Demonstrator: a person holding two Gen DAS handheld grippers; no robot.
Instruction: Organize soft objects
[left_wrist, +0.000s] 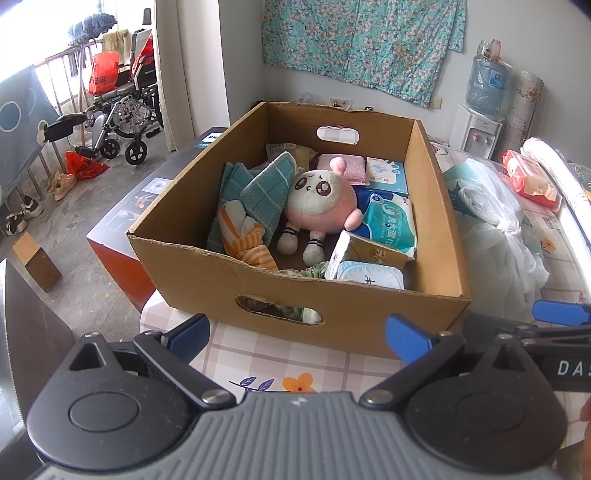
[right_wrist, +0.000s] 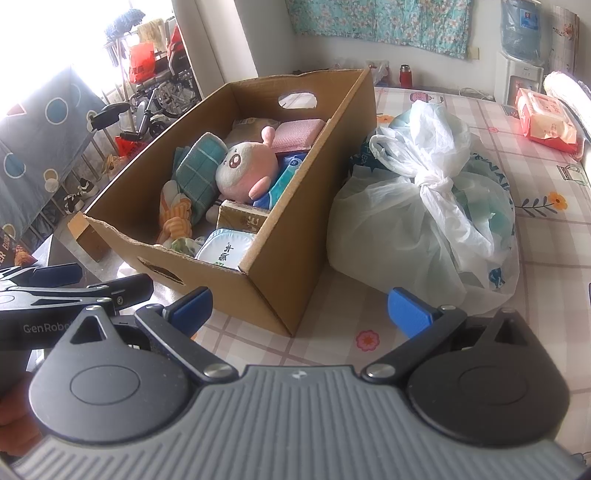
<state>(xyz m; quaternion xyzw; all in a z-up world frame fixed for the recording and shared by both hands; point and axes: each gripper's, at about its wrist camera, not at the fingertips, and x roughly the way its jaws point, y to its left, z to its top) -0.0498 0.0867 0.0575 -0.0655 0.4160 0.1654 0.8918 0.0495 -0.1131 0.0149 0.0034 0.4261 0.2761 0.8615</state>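
A cardboard box (left_wrist: 207, 280) (right_wrist: 295, 236) stands on the checked tablecloth. Inside lie a pink-and-white plush toy (left_wrist: 319, 201) (right_wrist: 245, 170), a teal checked cloth (left_wrist: 264, 195) (right_wrist: 199, 166), an orange striped cloth (left_wrist: 247, 236) (right_wrist: 175, 218), a pink sponge cloth (left_wrist: 341, 166) (right_wrist: 297, 134) and wet-wipe packs (left_wrist: 389, 218). My left gripper (left_wrist: 297, 338) is open just in front of the box's near wall, with nothing between its fingers. My right gripper (right_wrist: 299, 308) is open at the box's near right corner, also holding nothing. The right gripper's fingers (left_wrist: 557, 314) show at the right of the left wrist view.
A knotted white plastic bag (right_wrist: 432, 221) (left_wrist: 495, 221) sits right of the box. A red tissue pack (right_wrist: 546, 118) (left_wrist: 532, 179) lies at the far right. A water dispenser (left_wrist: 480, 122) stands against the wall. A wheelchair (left_wrist: 122, 114) stands on the floor beyond the table's left edge.
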